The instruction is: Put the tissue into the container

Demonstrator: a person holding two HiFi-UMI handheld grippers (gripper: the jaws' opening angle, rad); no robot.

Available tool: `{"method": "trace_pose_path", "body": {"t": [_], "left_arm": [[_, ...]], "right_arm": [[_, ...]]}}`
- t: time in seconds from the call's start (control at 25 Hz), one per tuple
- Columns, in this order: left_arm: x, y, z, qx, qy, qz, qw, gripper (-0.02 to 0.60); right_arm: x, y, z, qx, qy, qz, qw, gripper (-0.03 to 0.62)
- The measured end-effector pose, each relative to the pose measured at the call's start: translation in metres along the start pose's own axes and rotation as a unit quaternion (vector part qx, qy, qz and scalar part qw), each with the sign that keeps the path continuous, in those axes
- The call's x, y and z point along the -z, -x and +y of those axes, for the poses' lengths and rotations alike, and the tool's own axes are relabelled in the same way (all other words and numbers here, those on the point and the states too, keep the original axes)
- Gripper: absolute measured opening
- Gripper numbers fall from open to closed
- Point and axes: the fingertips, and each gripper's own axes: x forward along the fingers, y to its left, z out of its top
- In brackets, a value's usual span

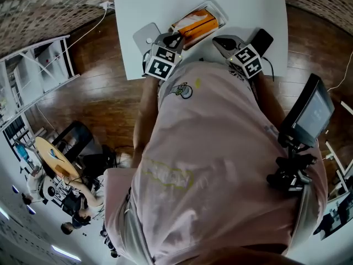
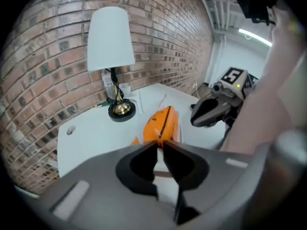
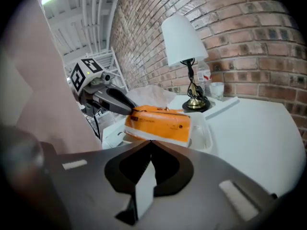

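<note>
An orange tissue pack (image 1: 194, 24) lies in a clear plastic container (image 1: 220, 12) on the white table (image 1: 253, 4). In the left gripper view the orange tissue pack (image 2: 160, 122) sits just past my left gripper (image 2: 159, 146), whose jaws stand a narrow gap apart with nothing pressed between them. From the right gripper view, the left gripper (image 3: 127, 110) has its tips at the near end of the tissue pack (image 3: 160, 123), which rests tilted in the container (image 3: 206, 134). My right gripper (image 3: 151, 143) is shut and empty, a short way from the container's side.
A table lamp (image 2: 111, 40) with a white shade stands on a round base (image 3: 196, 103) at the back by the brick wall. A clear lid (image 1: 145, 35) lies left of the container. The person's pink shirt fills the front of the head view; a monitor (image 1: 314, 112) stands to the right.
</note>
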Motion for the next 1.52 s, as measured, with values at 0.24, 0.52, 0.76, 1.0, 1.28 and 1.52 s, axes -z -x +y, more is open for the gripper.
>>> {"method": "trace_pose_path", "body": {"t": [0.24,0.52,0.76,1.0,1.28,1.52], "left_arm": [[-0.018,-0.003,0.012,-0.021,-0.009,-0.030,0.9993,0.032],[0.018,-0.017,-0.023,0.096,-0.129,0.077,0.9840,0.055],[0.007,0.036,-0.061,0.157,-0.118,-0.020,0.9804,0.080],[0.004,0.073,-0.039,0.084,-0.076,-0.084,0.9900,0.060],[0.005,-0.001,0.030,0.030,-0.032,-0.075,0.9962,0.011],[0.014,-0.033,-0.051,0.188,-0.184,0.047,0.9637,0.000]], "right_arm": [[-0.029,-0.041,-0.015,0.042,0.081,0.069,0.993,0.003],[-0.011,-0.045,-0.014,0.017,0.094,0.138,0.986,0.003],[0.010,-0.001,-0.027,0.058,-0.004,0.071,0.996,0.003],[-0.011,0.001,-0.008,0.037,0.019,0.062,0.997,0.003],[-0.012,-0.050,-0.029,0.098,0.121,0.149,0.977,0.003],[-0.011,-0.065,-0.015,0.059,0.226,0.231,0.944,0.003]]}}
